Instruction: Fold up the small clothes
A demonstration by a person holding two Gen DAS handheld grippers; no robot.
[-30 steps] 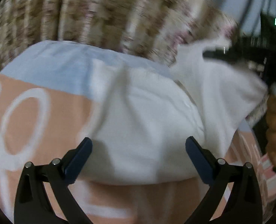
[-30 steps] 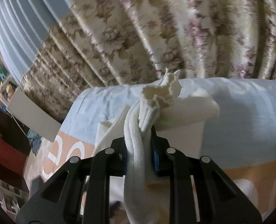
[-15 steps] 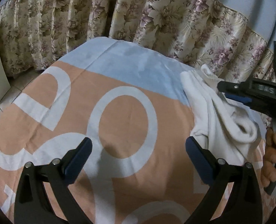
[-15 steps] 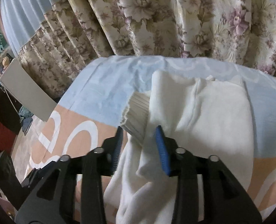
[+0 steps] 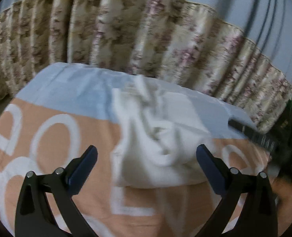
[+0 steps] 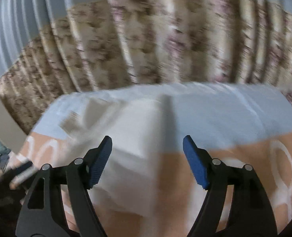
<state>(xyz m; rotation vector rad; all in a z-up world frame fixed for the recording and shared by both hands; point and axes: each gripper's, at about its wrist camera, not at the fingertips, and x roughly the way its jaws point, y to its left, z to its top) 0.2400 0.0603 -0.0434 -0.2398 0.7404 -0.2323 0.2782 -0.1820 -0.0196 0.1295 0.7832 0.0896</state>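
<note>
A white small garment (image 5: 157,142) lies crumpled on the peach and blue bedsheet (image 5: 53,144), ahead of and between the fingers of my left gripper (image 5: 146,162), which is open and empty. In the right wrist view the same white garment (image 6: 134,158) lies under and ahead of my right gripper (image 6: 147,154), which is open and holds nothing. The right gripper's black body (image 5: 264,138) shows at the right edge of the left wrist view. Both views are blurred by motion.
Floral curtains (image 5: 146,39) hang behind the bed's far edge. A white board (image 6: 3,122) leans at the left of the right wrist view. Black cables (image 5: 264,19) hang at the upper right.
My right gripper has opened and let go of the white garment, which now lies on the sheet. My left gripper has swung back toward the garment, still open.
</note>
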